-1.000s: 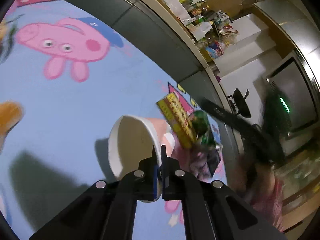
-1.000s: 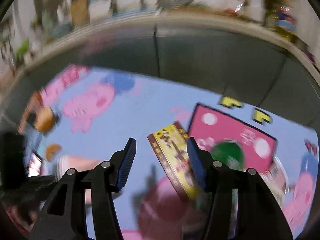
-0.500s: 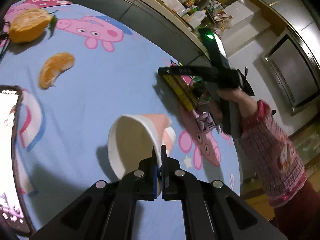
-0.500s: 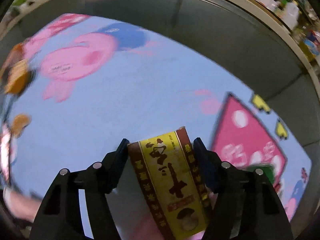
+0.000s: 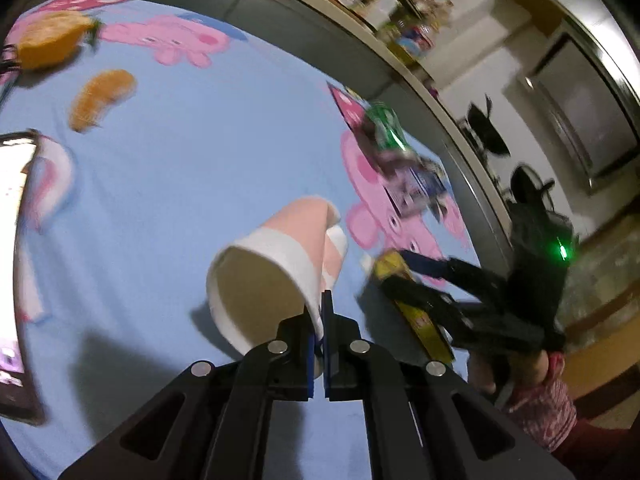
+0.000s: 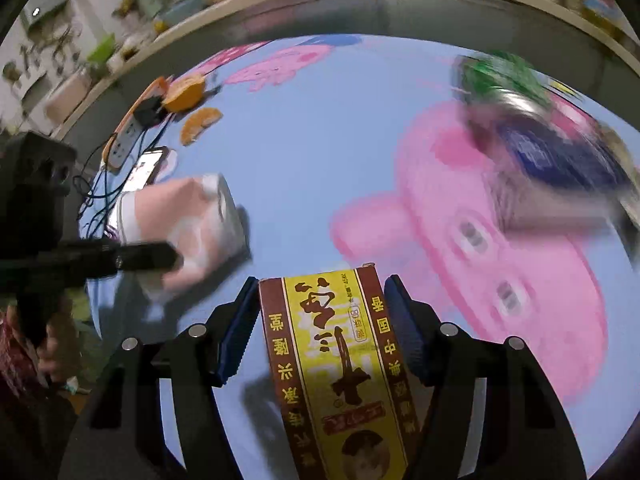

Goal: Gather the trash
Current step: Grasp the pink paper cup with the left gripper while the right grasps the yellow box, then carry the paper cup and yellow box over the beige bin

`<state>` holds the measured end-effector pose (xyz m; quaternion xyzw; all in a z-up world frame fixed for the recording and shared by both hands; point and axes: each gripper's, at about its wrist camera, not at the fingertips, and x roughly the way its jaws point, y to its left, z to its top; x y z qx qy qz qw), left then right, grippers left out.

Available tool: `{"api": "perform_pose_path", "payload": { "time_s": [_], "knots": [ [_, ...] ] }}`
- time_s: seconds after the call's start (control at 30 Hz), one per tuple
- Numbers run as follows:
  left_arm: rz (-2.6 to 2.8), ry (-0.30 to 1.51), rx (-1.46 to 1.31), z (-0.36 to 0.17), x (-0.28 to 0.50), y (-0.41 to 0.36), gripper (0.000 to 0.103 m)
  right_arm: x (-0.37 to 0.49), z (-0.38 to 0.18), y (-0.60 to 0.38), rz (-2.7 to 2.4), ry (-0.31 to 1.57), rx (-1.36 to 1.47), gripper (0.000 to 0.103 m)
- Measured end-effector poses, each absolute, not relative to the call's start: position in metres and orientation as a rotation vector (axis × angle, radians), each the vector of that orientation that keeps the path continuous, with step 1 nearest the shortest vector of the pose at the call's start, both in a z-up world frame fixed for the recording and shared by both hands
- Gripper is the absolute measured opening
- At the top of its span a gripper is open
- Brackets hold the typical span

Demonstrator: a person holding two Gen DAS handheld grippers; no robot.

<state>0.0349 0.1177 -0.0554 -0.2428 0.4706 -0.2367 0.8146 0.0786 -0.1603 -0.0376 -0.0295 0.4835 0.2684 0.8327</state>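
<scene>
Matt paper cup, glossy printed cardboard box, smooth printed cloth, shiny crumpled foil wrapper.

A home kitchen or dining area is suggested: a cartoon-printed tablecloth, a shelf crowded with groceries at one o'clock, a steel appliance at three.

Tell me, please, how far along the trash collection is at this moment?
Nothing looks binned yet. In hand: the left hand-held gripper pinches the paper cup by its rim, and the right hand-held gripper holds the yellow box. Left: the green can and wrappers.
</scene>
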Motion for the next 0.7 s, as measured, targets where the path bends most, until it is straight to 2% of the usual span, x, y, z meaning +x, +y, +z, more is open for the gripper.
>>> {"api": "perform_pose_path", "payload": {
  "time_s": [0.13,0.23,0.33,0.37,0.4,0.47,0.7],
  "knots": [
    [-0.594,1.041,-0.447,-0.056,0.041,0.065,0.003,0.035,-0.047,-0.212,0.360,0.935,-0.062,0.065],
    [-0.663,1.052,-0.371,-0.056,0.042,0.021,0.003,0.006,-0.049,-0.253,0.261,0.872,0.048,0.079],
    [-0.691,1.063,-0.290,-0.055,0.042,-0.017,0.004,-0.025,-0.049,-0.285,0.181,0.798,0.158,0.080],
    [-0.687,1.071,-0.273,-0.055,0.041,-0.024,0.007,-0.037,-0.049,-0.295,0.162,0.782,0.177,0.081],
    [-0.682,1.078,-0.267,-0.055,0.040,-0.028,0.018,-0.047,-0.050,-0.304,0.151,0.772,0.186,0.081],
    [-0.676,1.079,-0.268,-0.054,0.037,-0.031,0.032,-0.061,-0.054,-0.306,0.148,0.762,0.188,0.083],
    [-0.598,1.059,-0.298,-0.047,0.030,-0.009,0.034,-0.093,-0.070,-0.265,0.192,0.752,0.100,0.084]
  ]
}}
